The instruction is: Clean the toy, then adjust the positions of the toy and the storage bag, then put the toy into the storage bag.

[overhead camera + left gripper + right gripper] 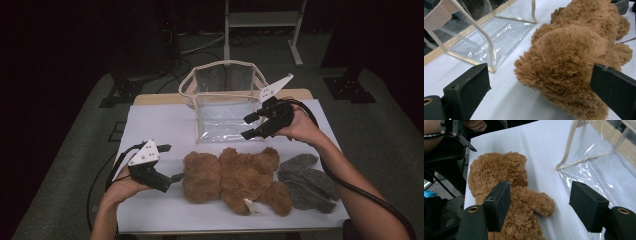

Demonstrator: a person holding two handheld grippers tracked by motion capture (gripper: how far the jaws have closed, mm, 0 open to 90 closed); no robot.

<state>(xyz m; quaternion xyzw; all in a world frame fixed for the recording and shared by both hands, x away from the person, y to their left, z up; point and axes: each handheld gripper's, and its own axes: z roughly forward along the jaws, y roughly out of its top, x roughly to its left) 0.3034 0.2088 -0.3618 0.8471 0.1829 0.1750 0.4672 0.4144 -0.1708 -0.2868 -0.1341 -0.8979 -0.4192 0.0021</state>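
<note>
**Plush bear awaiting pickup beside a clear bag**

The brown plush bear (235,180) lies on the white tabletop (160,125), just in front of the clear bag (222,102). Left hand-held gripper (175,162), jaws open and empty, sits at the bear's head; right hand-held gripper (248,126), also open, hovers above. Risk: a shallow pinch on loose fur may slip, or the bag's soft rim may catch the bear.

Brown fuzzy plush teddy bear (235,180) lies flat on the white table, head toward the left, legs toward the right, small white tag near one leg. Clear plastic zip bag with beige fabric trim (222,102) stands open-topped just behind it, near but not touching.
</note>
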